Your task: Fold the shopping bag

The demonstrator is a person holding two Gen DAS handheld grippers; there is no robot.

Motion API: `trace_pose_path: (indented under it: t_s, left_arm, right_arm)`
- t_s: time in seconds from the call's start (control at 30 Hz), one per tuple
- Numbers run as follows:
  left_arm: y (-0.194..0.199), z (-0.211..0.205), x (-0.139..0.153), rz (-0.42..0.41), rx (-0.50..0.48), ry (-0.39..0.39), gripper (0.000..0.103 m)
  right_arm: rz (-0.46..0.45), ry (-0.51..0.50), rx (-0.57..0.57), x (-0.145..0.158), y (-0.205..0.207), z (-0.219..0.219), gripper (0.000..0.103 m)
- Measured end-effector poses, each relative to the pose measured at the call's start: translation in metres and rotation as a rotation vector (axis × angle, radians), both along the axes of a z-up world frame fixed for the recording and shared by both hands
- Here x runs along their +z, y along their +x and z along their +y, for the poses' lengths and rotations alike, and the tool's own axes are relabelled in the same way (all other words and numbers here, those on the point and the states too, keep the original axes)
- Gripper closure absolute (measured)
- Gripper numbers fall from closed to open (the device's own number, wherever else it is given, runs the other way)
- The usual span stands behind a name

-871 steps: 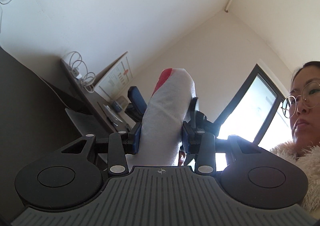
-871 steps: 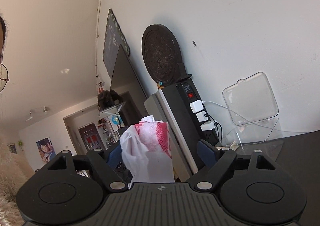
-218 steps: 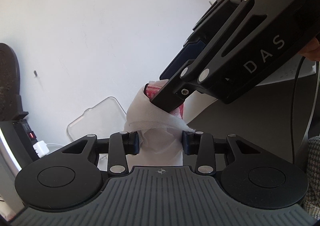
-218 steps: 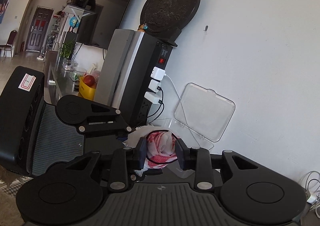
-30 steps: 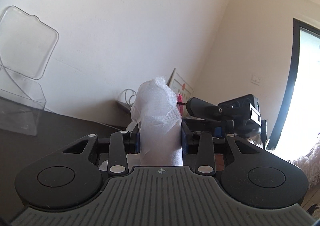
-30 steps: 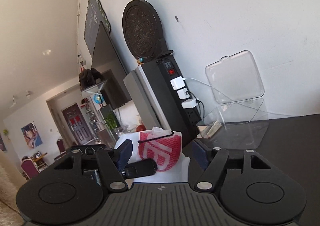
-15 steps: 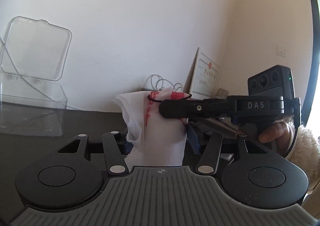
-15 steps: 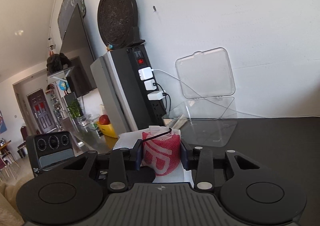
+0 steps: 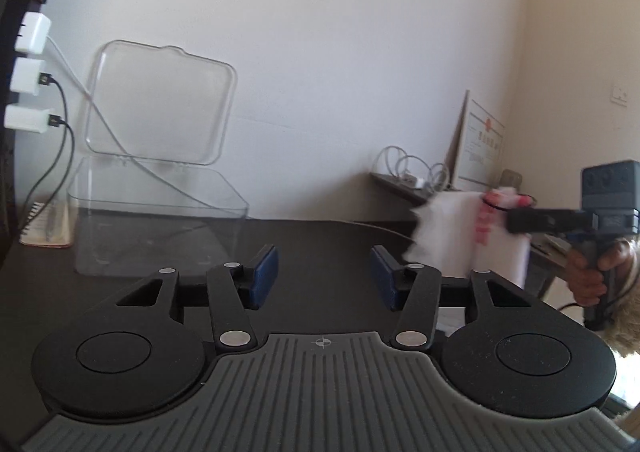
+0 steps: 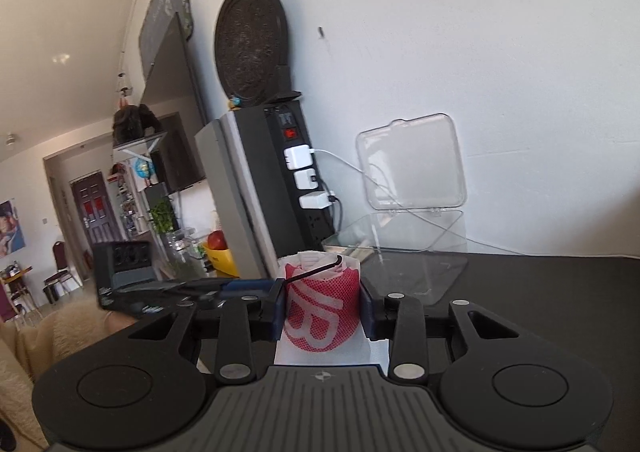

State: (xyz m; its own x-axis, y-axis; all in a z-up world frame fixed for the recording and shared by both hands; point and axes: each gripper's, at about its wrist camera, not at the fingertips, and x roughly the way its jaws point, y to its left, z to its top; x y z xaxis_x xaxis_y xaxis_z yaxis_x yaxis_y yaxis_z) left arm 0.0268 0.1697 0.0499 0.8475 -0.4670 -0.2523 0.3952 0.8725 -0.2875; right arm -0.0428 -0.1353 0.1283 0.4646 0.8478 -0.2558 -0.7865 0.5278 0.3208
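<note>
Now the left claw [image 9: 323, 278] stands wide apart with nothing between its blue pads [image 9: 264, 277], hovering low over the dark worktop [image 9: 328, 244]. Off to its right, the right claw [image 9: 516, 221] reaches in from the side, gripped by the person's hand [image 9: 588, 276], and it has the shopping bag [image 9: 452, 236] pinched at its tip. From this side the bag looks like a white, rolled-up bundle with a bit of red print, held up clear of the left claw; the picture there is blurred, so its edges are hard to make out.

Seen from the right wrist, the right claw [image 10: 323, 312] is clenched on the shopping bag [image 10: 322, 316]. The bundle stands upright between the two pads, red mesh-like fabric with white lettering facing the camera and white fabric showing at the top and bottom. A thin black elastic band [image 10: 316, 269] crosses its upper end.

Behind, a clear plastic box [image 10: 404, 252] sits on the worktop against the white wall [image 10: 480, 72], its hinged lid [image 10: 412, 162] propped open. Just left of it stands a black power strip tower [image 10: 296, 180] with white chargers [image 10: 298, 158] plugged in, and a round dark disc [image 10: 250, 48] rests on top of the grey cabinet beside it. On the far right in the left wrist view, a framed certificate [image 9: 480, 146] leans against the wall next to coiled white cables [image 9: 408, 168].
</note>
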Motion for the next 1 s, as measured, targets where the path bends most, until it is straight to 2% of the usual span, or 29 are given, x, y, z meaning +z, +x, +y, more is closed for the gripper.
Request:
trace_pose_path:
  t_s: [0.07, 0.13, 0.23, 0.33, 0.4, 0.53, 0.6, 0.63, 0.7, 0.83, 0.93, 1.0]
  left_arm:
    - [0.014, 0.007, 0.005, 0.005, -0.031, -0.011, 0.061]
    - [0.027, 0.003, 0.009, 0.016, -0.185, -0.031, 0.061]
    - [0.032, -0.015, 0.013, 0.024, -0.363, -0.048, 0.061]
    - [0.029, -0.031, 0.012, 0.046, -0.485, -0.057, 0.063]
    - [0.014, -0.037, 0.014, 0.056, -0.549, -0.096, 0.063]
    - [-0.002, -0.049, 0.022, 0.067, -0.62, -0.123, 0.066]
    - [-0.006, -0.055, 0.026, 0.07, -0.63, -0.096, 0.068]
    - [-0.007, -0.058, 0.029, 0.068, -0.631, -0.087, 0.073]
    - [-0.009, -0.06, 0.033, 0.065, -0.634, -0.082, 0.074]
    - [-0.01, -0.058, 0.036, 0.079, -0.652, -0.113, 0.074]
    - [-0.007, -0.053, 0.035, 0.096, -0.664, -0.16, 0.071]
    - [-0.008, -0.045, 0.035, 0.1, -0.656, -0.201, 0.062]
  right_arm:
    - [-0.004, 0.017, 0.056, 0.004, -0.005, 0.004, 0.067]
    - [-0.005, 0.024, 0.095, 0.008, -0.008, 0.008, 0.067]
    - [0.009, 0.048, 0.126, 0.012, -0.008, 0.009, 0.067]
    - [0.036, 0.085, 0.142, 0.014, -0.005, 0.004, 0.067]
    - [0.043, 0.085, 0.143, 0.014, -0.003, 0.003, 0.067]
    - [0.052, 0.084, 0.144, 0.013, -0.002, 0.002, 0.067]
    - [0.055, 0.086, 0.143, 0.013, 0.0, 0.002, 0.067]
    - [0.057, 0.086, 0.143, 0.013, 0.001, 0.002, 0.067]
    - [0.064, 0.096, 0.144, 0.012, 0.002, 0.001, 0.066]
    - [0.091, 0.141, 0.16, 0.012, 0.005, -0.005, 0.066]
    - [0.094, 0.155, 0.166, 0.013, 0.004, -0.006, 0.066]
    - [0.091, 0.159, 0.158, 0.014, 0.004, -0.009, 0.066]
